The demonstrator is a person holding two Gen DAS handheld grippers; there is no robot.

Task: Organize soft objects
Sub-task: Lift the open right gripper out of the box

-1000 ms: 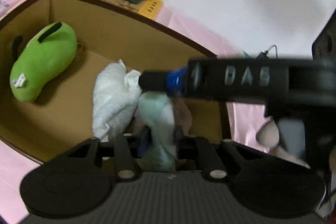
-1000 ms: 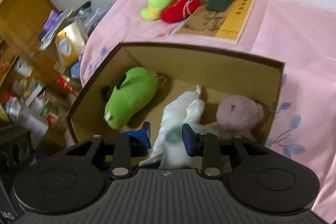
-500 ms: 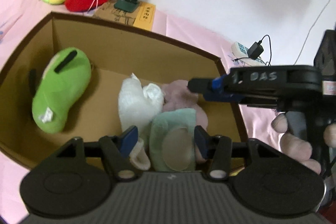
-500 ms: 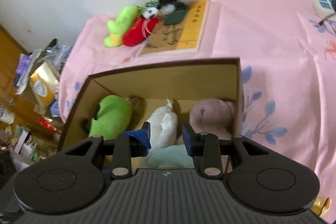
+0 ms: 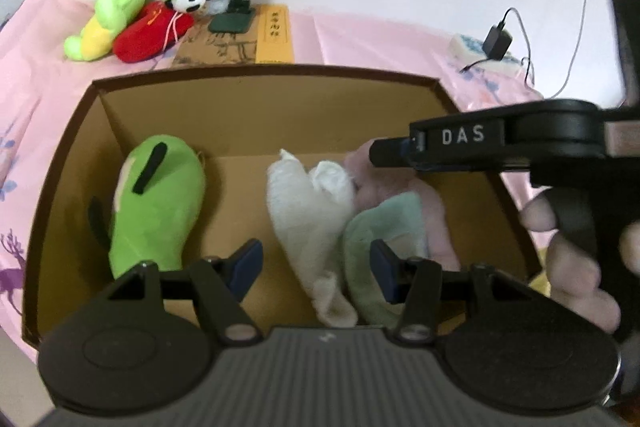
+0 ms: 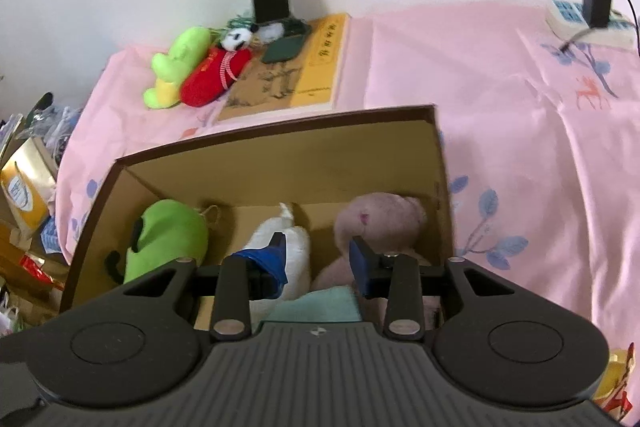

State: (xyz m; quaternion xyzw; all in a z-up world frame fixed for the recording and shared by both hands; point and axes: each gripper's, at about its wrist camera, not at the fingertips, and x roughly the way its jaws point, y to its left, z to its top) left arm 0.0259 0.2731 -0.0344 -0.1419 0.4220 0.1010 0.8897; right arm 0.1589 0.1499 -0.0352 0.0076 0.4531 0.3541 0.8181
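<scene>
Both grippers hang over the cardboard box [image 5: 72,163]: the left gripper [image 5: 316,269] has just spread its jaws and grips nothing, and the right gripper [image 6: 318,259] has been widening too, also empty. Below them lie the mint cloth [image 5: 384,227], white cloth [image 5: 304,203], pink plush [image 6: 380,223] and, lower left, the green plush [image 5: 160,203]. Farther back, upper left, more plush toys [image 5: 128,23] rest on the pink sheet [image 6: 500,75].
</scene>
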